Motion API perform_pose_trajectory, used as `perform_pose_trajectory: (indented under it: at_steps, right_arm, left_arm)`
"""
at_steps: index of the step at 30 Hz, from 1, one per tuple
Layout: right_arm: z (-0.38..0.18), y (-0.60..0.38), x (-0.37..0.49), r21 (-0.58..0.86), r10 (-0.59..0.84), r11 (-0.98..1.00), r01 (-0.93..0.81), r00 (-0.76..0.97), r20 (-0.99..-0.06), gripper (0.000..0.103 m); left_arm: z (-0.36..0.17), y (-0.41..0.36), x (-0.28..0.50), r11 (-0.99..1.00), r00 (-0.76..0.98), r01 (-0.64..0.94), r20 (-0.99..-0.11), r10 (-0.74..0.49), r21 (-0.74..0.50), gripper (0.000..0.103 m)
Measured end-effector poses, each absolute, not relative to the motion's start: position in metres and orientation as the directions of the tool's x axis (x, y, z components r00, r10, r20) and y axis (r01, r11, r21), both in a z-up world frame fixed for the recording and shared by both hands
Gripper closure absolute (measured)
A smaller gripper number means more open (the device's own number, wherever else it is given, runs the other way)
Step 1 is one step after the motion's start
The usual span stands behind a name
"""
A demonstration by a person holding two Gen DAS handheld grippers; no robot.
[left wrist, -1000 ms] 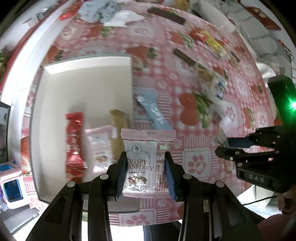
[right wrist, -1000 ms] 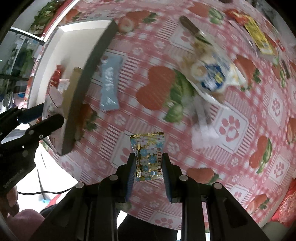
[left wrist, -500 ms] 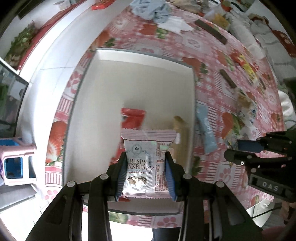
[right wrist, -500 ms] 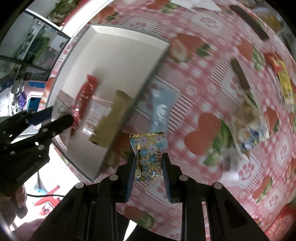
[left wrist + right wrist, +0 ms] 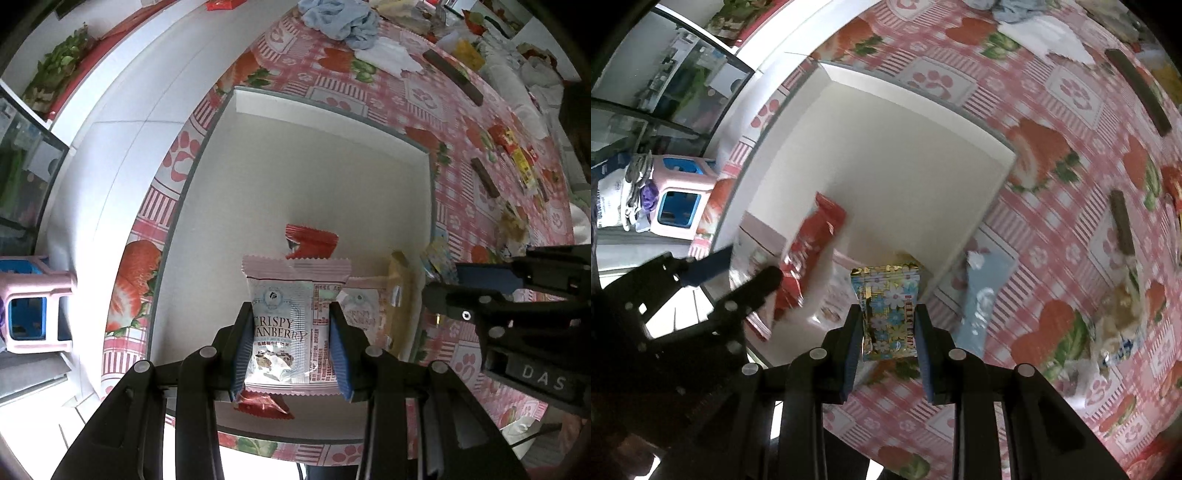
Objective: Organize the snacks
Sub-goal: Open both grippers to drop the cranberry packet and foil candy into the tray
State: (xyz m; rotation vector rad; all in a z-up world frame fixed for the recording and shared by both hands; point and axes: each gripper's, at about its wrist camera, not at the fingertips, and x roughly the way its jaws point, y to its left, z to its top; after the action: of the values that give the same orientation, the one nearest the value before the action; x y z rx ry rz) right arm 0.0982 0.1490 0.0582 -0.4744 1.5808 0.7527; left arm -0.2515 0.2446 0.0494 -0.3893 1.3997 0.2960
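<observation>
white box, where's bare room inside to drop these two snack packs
The far half of the white box, from the red packet up to the far wall, is bare, as is the strip along its left wall. It is crowded at the near right corner, where the pink packet and tan packet lie against the right wall.

We take the tray [image 5: 207, 184] on the desk [image 5: 424, 99] as our landmark. Inside it, at its near end, lie a long packet [image 5: 312, 240], a cranberry packet [image 5: 364, 310] and a bar [image 5: 400, 288] against the right wall. Just outside that wall lies a flat packet [image 5: 982, 295]; further right, two bars [image 5: 484, 177]. Beyond the far end sits a cloth [image 5: 340, 18].
</observation>
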Motion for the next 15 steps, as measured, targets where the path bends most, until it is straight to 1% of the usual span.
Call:
perform_pose_trajectory:
  at_steps: [11,12,14,15]
  right_arm:
    - [0.041,0.178,0.113,0.231,0.143,0.735,-0.637,-0.188,-0.972,0.074]
    - [0.041,0.179,0.114,0.232,0.144,0.735,-0.638,-0.187,-0.972,0.074]
    - [0.039,0.185,0.116,0.235,0.146,0.734,-0.637,-0.19,-0.971,0.074]
    - [0.038,0.185,0.117,0.241,0.147,0.736,-0.633,-0.197,-0.969,0.074]
  left_arm:
    - [0.035,0.252,-0.247,0.894,0.106,-0.443,-0.994,-0.022,-0.067,0.061]
    - [0.035,0.252,-0.247,0.893,0.105,-0.444,-0.994,-0.02,-0.065,0.058]
    - [0.034,0.252,-0.246,0.893,0.1,-0.446,-0.995,-0.014,-0.058,0.047]
    - [0.034,0.252,-0.246,0.893,0.097,-0.448,-0.995,-0.005,-0.048,0.031]
